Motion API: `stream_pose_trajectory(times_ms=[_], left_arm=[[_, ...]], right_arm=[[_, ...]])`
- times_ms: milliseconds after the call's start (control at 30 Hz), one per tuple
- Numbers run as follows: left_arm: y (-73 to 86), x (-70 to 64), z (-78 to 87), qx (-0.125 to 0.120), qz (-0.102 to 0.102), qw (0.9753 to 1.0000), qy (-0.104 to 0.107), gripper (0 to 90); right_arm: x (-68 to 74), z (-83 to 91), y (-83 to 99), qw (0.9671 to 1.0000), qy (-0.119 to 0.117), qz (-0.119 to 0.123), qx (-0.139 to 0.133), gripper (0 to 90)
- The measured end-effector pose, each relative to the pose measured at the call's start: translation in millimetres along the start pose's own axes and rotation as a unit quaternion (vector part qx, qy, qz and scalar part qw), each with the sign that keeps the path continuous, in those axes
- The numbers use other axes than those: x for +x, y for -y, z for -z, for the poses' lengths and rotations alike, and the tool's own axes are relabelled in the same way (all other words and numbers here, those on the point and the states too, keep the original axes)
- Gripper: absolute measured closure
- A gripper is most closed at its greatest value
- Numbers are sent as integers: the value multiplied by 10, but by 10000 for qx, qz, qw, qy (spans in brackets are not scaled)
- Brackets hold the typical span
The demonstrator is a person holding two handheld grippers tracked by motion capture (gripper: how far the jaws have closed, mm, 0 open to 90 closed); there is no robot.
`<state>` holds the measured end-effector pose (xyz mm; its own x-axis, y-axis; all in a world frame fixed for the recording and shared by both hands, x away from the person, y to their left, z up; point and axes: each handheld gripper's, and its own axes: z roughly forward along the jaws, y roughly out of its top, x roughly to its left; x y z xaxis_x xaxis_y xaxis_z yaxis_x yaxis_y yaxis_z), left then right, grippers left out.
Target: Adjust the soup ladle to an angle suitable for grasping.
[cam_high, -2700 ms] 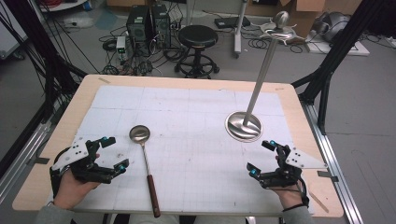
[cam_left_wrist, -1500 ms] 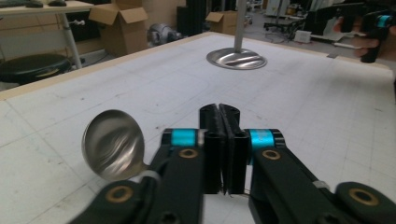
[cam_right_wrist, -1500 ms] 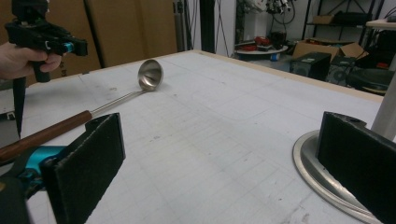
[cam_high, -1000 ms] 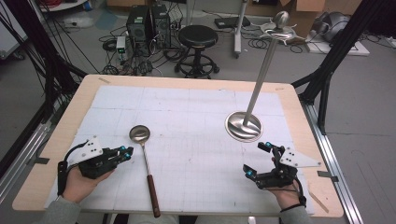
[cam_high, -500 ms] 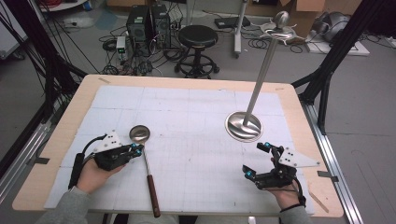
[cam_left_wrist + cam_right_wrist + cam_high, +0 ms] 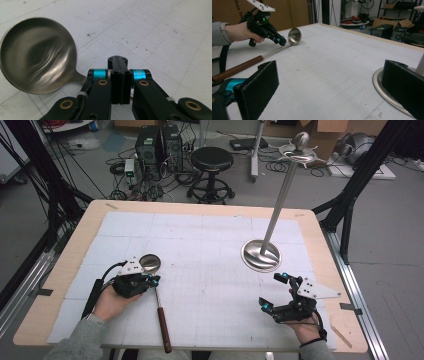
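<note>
- Ladle (image 6: 156, 290) stem hidden beneath the left gripper (image 6: 121, 75) in the left gripper view, so metal between the pads hard to confirm; jaws pressed together over the stem just behind the bowl.
- Stand (image 6: 272, 217) cut off in the right gripper view, just its base rim (image 6: 387, 95) visible.
- Ladle lying flat on the white mat (image 6: 210, 245), left of centre: shiny steel bowl, thin steel stem, dark wooden handle toward the near edge.
- Right gripper (image 6: 277, 292) spread wide, holding nothing, near the stand base.
</note>
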<state>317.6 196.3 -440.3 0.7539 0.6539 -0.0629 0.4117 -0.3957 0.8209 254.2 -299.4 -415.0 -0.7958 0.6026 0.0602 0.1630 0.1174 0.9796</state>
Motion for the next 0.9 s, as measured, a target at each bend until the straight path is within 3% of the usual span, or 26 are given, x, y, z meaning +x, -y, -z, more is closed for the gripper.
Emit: stream_pose_trajectory(times_ms=[200, 400, 567, 733, 900], left_arm=[[17, -4, -62, 166, -109, 9998, -37, 897], [19, 45, -112, 130, -60, 9999, -94, 897], [-5, 32, -178, 268, -213, 9992, -183, 897], [-32, 16, -188, 359, -243, 9988, -229, 897], [-25, 32, -162, 376, -160, 9990, -166, 897]], right_arm=[[7, 2, 3, 10000, -63, -17, 11, 5], [12, -9, -1, 10000, -76, 45, 5, 5], [11, -21, 9, 9999, -110, 20, 44, 5], [13, -10, 3, 9999, -100, -1, 19, 5], [2, -3, 6, 9999, -106, 12, 10, 5]])
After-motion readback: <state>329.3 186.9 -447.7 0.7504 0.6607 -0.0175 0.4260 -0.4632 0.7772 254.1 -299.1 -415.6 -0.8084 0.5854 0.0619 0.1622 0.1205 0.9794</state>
